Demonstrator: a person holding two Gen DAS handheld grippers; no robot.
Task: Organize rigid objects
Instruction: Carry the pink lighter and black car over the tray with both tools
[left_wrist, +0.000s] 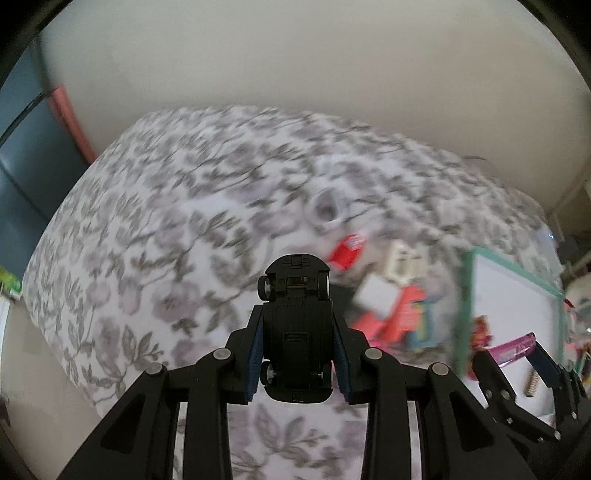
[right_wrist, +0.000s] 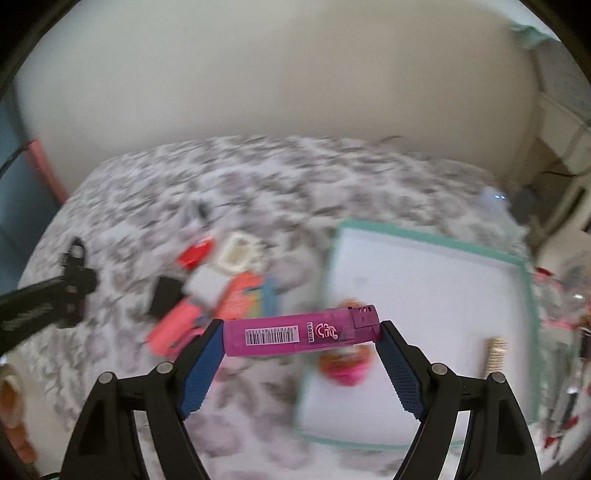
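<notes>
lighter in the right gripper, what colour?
Translucent magenta-pink lighter, darker cap, white barcode label. Clearest in the right wrist view.

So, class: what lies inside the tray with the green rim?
On the tray floor: a blurred orange-pink object and a small ridged piece. The lighter held above covers part of it.

Soft even daylight, motion-blurred background, fisheye-warped edges

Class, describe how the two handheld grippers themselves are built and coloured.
Both the left gripper and right gripper share one build: matte black angular linkage arms, round silver pivot pins, and fingers faced with ribbed dark blue pads. No cables, markings or sleeves show.
</notes>
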